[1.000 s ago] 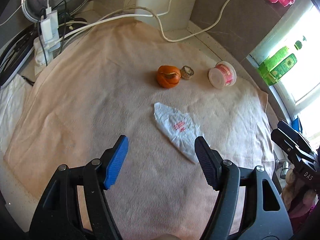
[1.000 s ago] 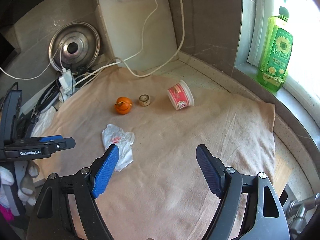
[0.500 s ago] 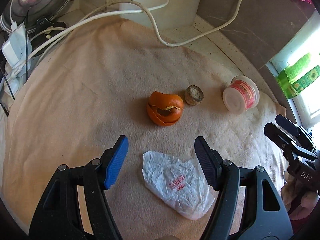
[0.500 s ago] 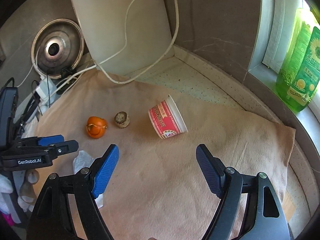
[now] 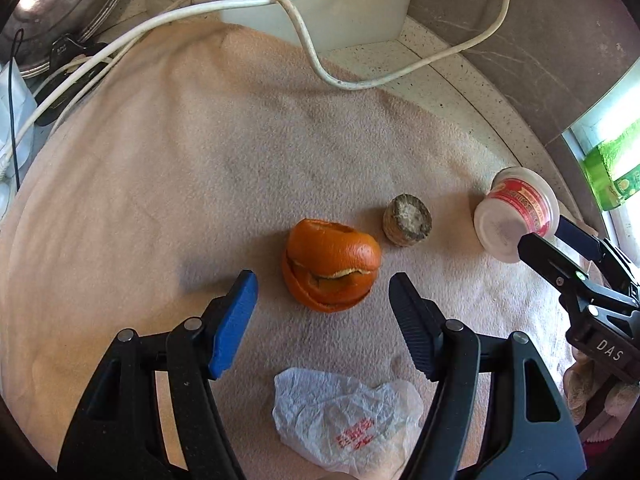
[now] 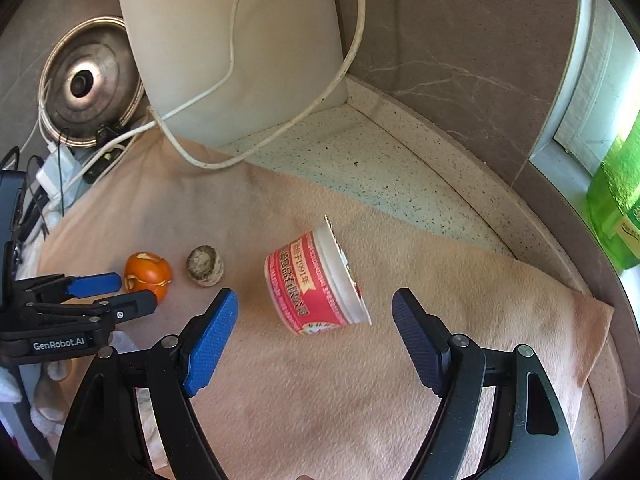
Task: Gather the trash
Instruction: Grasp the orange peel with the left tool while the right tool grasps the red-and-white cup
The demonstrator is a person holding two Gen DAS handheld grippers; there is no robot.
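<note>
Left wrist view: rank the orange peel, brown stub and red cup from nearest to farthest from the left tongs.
1. Orange peel, just ahead between the open left tongs.
2. Brown stub, beyond the peel, slightly right.
3. Red cup, far right, on its side.

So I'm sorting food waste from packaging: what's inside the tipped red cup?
The red cup lies on its side on the towel, mouth turned away from the right camera; the left view shows only its base. Its inside is hidden, so contents can't be told.

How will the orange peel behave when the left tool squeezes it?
The orange peel looks hollow, with an open split, so it will probably collapse inward. It seems light. Resting on the soft towel, it is unlikely to roll.
</note>
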